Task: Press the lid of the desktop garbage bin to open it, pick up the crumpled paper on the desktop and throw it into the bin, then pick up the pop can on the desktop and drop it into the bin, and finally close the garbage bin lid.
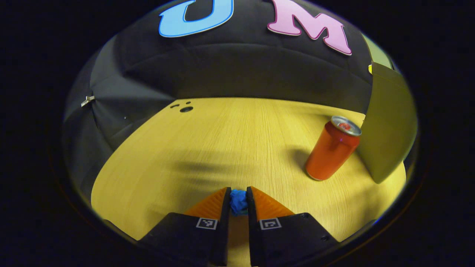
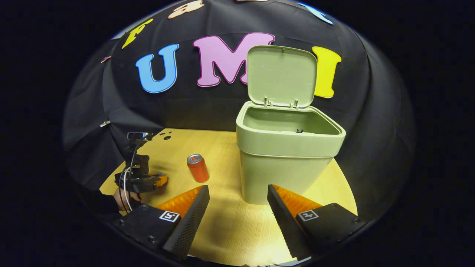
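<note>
My left gripper (image 1: 238,193) is shut on a small blue crumpled paper (image 1: 238,202), held low over the wooden table (image 1: 222,141). An orange pop can (image 1: 332,150) stands upright ahead and to the right, close to the green bin's wall (image 1: 389,122). In the right gripper view the bin (image 2: 285,163) stands at the table's back right with its lid (image 2: 281,74) raised upright. The can (image 2: 197,168) stands left of the bin. My right gripper (image 2: 237,189) is open in front of the bin, holding nothing. The left gripper (image 2: 148,181) shows at the far left, held by a hand (image 2: 120,198).
The black cloth wall runs close behind the table. A few small dark holes (image 1: 185,108) mark the table's far left corner (image 2: 167,137). Bare wood (image 2: 230,222) lies between the can, the bin and my right gripper.
</note>
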The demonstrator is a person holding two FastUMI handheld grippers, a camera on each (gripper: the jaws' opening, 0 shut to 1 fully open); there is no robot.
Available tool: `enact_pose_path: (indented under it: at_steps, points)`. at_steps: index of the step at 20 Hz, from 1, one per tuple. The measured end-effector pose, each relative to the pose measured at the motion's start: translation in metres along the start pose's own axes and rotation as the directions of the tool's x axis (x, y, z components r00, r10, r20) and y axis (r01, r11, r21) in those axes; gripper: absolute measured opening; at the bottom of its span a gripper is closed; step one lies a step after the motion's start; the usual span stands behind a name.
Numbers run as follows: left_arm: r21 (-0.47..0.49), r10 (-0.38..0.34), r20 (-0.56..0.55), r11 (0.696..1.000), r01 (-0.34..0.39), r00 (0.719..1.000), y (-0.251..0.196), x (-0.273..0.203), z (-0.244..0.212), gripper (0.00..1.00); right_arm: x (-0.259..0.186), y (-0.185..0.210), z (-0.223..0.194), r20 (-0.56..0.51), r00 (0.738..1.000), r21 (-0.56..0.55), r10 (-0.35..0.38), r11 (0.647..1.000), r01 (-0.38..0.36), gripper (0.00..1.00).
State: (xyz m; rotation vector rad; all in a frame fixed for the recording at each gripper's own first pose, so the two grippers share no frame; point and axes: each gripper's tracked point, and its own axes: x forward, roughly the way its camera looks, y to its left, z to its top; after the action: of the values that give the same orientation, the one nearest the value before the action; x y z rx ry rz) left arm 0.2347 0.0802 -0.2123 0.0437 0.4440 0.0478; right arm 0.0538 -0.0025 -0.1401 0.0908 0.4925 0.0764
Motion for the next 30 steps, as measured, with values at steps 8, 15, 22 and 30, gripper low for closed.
enact_pose_path:
  at_steps: [8,15,22,30]
  points:
    - [0.043,-0.077,0.170,0.997,0.071,0.982,-0.031,-0.057,0.088,0.27,-0.001,-0.004,0.002,0.037,0.999,0.028,-0.003,1.000,0.002,0.99]
    - [0.116,-0.232,0.293,0.972,0.207,0.928,-0.099,-0.104,0.171,0.25,-0.004,-0.011,0.001,0.072,0.997,0.034,-0.001,0.999,-0.001,0.98]
    - [0.195,-0.438,0.354,0.899,0.393,0.826,-0.198,-0.149,0.224,0.27,-0.014,-0.025,0.001,0.091,0.996,0.057,-0.022,0.998,0.017,0.98]
    - [0.270,-0.583,0.336,0.812,0.518,0.739,-0.281,-0.175,0.235,0.27,-0.019,-0.052,-0.005,0.086,0.995,0.092,-0.056,0.995,0.048,0.98]
